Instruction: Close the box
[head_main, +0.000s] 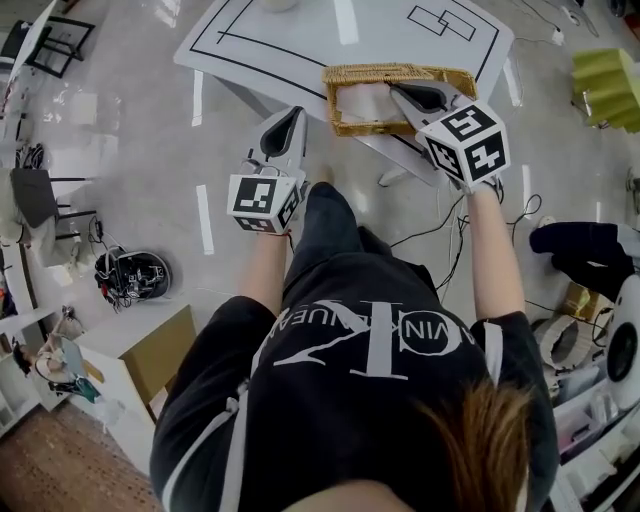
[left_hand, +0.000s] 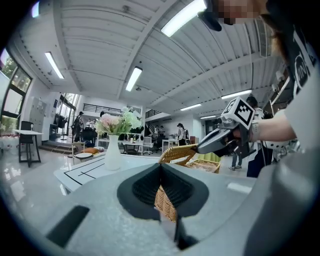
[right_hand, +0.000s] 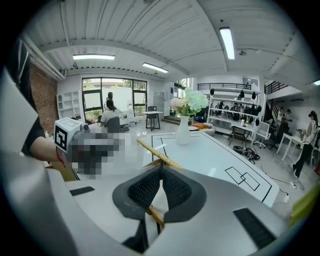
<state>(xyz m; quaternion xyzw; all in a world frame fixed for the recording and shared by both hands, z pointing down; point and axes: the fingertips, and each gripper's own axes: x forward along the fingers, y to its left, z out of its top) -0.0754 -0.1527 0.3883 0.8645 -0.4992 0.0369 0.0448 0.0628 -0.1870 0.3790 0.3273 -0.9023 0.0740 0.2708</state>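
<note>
A wicker box (head_main: 345, 75) with a pale lining stands at the near edge of the white table (head_main: 270, 45). My right gripper (head_main: 394, 91) reaches over it and is shut on the rim of its raised wicker lid (right_hand: 152, 151). In the left gripper view the lid (left_hand: 178, 150) tilts up over the box (left_hand: 206, 165), pinched by the right gripper (left_hand: 201, 148). My left gripper (head_main: 296, 111) hangs below and left of the box, short of the table edge. Its jaws are shut with nothing between them; wicker shows behind them.
A white vase of flowers (left_hand: 113, 150) stands farther back on the table. Black lines are taped on the tabletop. On the floor lie cables (head_main: 440, 225), a cardboard box (head_main: 155, 352) at lower left and dark gear (head_main: 130, 275). A green object (head_main: 605, 85) sits at right.
</note>
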